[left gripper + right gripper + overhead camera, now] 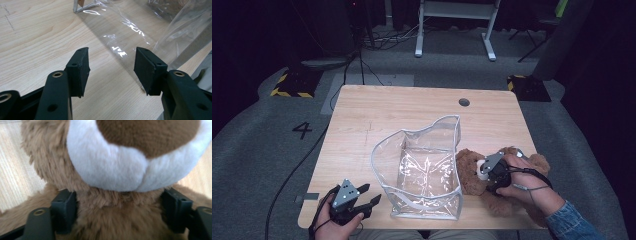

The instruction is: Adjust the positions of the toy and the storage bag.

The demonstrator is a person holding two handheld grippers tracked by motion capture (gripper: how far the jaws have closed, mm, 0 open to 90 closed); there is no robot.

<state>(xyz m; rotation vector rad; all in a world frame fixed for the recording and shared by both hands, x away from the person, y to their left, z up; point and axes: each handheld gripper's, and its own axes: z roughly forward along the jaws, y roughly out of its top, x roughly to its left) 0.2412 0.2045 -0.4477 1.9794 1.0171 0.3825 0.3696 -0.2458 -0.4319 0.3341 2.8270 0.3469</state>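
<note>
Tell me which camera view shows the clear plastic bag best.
The high view: the whole clear plastic bag stands open on the table, beside the teddy bear. The left gripper view catches part of its wall and trimmed edge.

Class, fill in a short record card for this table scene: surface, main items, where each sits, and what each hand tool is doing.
Surface: wooden table
Item 1: clear plastic bag, open at the top, standing at the table's middle near the front edge
Item 2: brown teddy bear, lying right of the bag, touching its side
Left tool: jaws open, nothing between them, aimed at the bag's lower edge
Right tool: jaws astride the bear below its white muzzle; whether the pads press cannot be told
</note>
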